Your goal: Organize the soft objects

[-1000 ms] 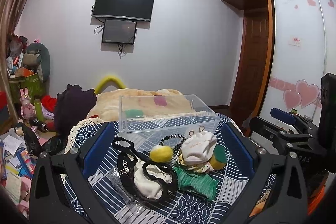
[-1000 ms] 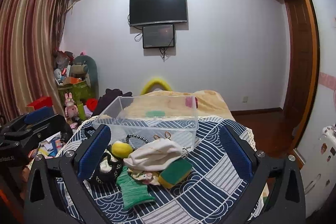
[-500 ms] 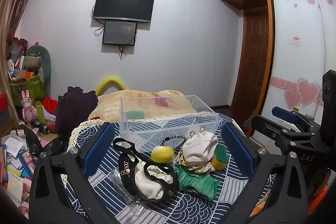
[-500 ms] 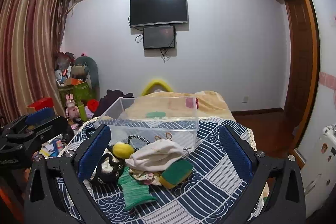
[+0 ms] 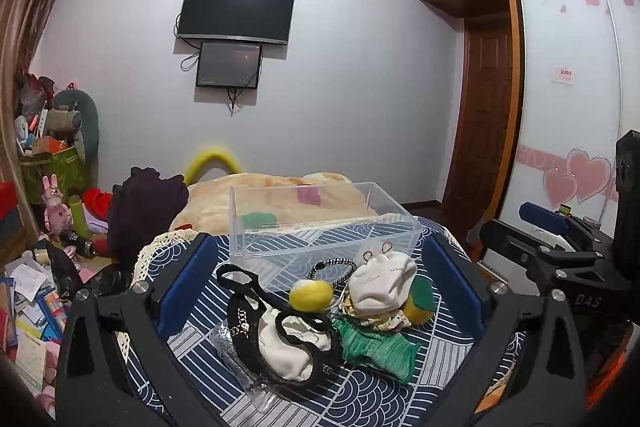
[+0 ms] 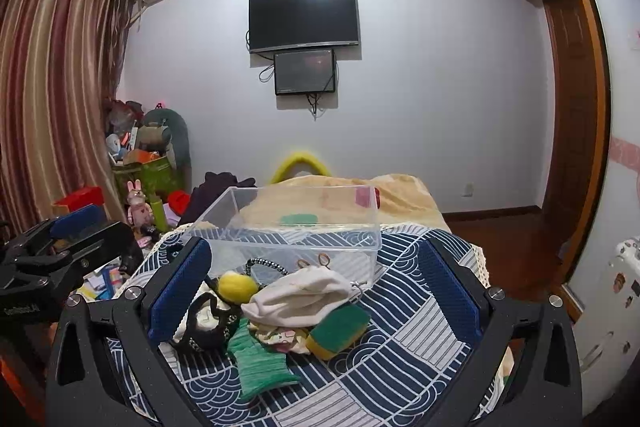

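Note:
A pile of soft things lies on the blue patterned cloth (image 5: 360, 399): a yellow ball (image 5: 311, 295) (image 6: 237, 287), a white pouch (image 5: 382, 285) (image 6: 302, 297), a green knit cloth (image 5: 376, 349) (image 6: 258, 359), a green-yellow sponge (image 5: 420, 301) (image 6: 340, 325), and a black-and-white strap item (image 5: 280, 339) (image 6: 204, 323). A clear plastic box (image 5: 320, 227) (image 6: 296, 227) stands empty behind them. My left gripper (image 5: 320, 275) and right gripper (image 6: 316, 283) are both open and empty, hovering before the pile.
A beige blanket (image 5: 280, 195) lies behind the box. Toys and clutter (image 5: 48, 227) crowd the floor at left. A wardrobe with heart stickers (image 5: 572, 147) stands right. The right gripper shows in the left wrist view (image 5: 560, 251).
Both views have shifted very slightly; the objects and jaws stay as they were.

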The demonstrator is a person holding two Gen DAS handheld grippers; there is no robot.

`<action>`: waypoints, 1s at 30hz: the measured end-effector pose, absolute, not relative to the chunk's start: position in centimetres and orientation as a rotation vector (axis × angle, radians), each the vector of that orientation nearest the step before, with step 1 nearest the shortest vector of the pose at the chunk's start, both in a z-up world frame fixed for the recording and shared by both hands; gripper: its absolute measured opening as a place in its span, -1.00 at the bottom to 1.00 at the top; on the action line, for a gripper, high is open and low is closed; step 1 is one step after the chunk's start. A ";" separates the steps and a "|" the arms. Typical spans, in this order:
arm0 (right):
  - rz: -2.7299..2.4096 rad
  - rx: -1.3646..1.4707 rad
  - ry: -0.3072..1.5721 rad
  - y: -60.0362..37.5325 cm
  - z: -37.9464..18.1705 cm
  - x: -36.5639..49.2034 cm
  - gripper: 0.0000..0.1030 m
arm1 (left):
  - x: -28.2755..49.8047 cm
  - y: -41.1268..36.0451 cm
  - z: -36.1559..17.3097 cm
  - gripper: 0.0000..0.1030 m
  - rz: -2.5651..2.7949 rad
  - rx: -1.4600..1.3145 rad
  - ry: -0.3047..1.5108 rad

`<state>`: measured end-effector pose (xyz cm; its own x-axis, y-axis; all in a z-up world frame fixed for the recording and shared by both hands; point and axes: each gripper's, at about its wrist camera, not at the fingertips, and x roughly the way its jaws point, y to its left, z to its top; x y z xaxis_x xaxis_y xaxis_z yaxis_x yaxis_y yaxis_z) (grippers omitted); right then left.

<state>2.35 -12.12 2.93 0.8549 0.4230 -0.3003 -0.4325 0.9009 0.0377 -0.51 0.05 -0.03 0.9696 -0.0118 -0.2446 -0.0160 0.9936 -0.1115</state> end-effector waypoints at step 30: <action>0.474 -0.048 0.435 -11.9 0.2 5.4 0.53 | 2.8 2.8 -2.9 0.51 0.042 -0.141 0.372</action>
